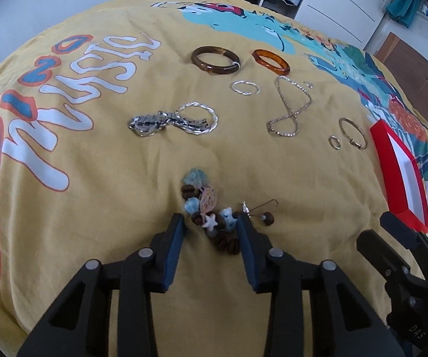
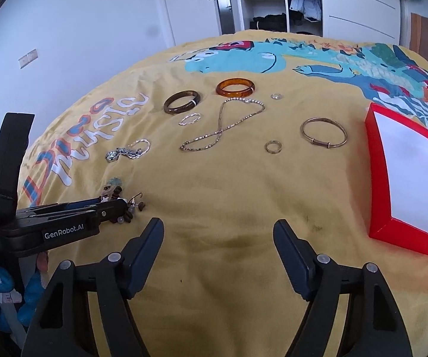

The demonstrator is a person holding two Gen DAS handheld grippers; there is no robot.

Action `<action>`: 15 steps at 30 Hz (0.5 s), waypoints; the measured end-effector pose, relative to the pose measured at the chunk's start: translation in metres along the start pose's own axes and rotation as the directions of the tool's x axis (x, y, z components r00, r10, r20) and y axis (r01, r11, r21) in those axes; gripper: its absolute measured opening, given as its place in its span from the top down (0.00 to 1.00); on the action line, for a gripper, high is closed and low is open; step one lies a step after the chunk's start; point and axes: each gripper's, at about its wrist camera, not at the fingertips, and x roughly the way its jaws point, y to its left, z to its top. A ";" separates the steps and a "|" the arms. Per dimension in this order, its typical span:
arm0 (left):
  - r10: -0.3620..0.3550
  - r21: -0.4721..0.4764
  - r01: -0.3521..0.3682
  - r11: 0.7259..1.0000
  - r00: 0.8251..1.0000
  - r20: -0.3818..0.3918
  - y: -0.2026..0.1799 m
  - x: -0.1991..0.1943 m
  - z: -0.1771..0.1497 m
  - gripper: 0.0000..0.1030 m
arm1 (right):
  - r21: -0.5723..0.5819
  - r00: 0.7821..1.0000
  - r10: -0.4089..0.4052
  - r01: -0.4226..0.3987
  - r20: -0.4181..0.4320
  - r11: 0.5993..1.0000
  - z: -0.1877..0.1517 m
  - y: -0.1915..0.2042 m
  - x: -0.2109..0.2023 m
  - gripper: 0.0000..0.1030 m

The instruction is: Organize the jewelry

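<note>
Yellow printed bedspread [image 1: 100,208] carrying all the jewelry. Red tray [image 2: 404,235] with white floor, ahead and to the right of the right gripper [image 2: 219,232]; it looks bare, though its far corner is cut off by the frame edge. Right gripper: jaws spread wide over bare cloth, holding nothing. Left gripper [image 1: 211,226]: jaws parted, straddling the near end of the beaded bracelet [image 1: 208,208], not yet closed on it. Ahead of the left gripper lie the dark bangle [image 1: 215,60], amber bangle [image 1: 271,62], silver pile [image 1: 172,122], long chain [image 1: 288,108], thin gold bangle [image 1: 353,132], twisted silver ring [image 1: 245,87], small gold ring [image 1: 334,142] and, just right of its right finger, a hooked earring [image 1: 263,209].

Step in hand, as judged: picking up the beaded bracelet, presumably for the tray. The next move calls for closing on enough of the strand that loose beads do not slip free, without catching the earring.

The bracelet's near beads are partly hidden by the fingers; a tiny pale item [image 2: 275,96] beyond the chain is too small to identify.
</note>
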 end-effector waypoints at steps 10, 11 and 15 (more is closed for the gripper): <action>-0.063 -0.044 0.063 0.997 0.998 0.018 0.014 -0.001 0.009 0.99 | 0.017 1.000 0.019 -0.018 -0.020 1.000 0.009 -0.007 0.026 0.28; -0.066 -0.047 0.067 0.997 0.998 0.019 0.014 -0.001 0.010 0.99 | 0.017 1.000 0.020 -0.020 -0.021 1.000 0.009 -0.007 0.027 0.29; -0.083 -0.047 0.084 0.995 0.996 0.034 0.015 -0.005 0.011 1.00 | 0.018 0.999 0.025 -0.025 -0.029 1.000 0.009 -0.006 0.034 0.30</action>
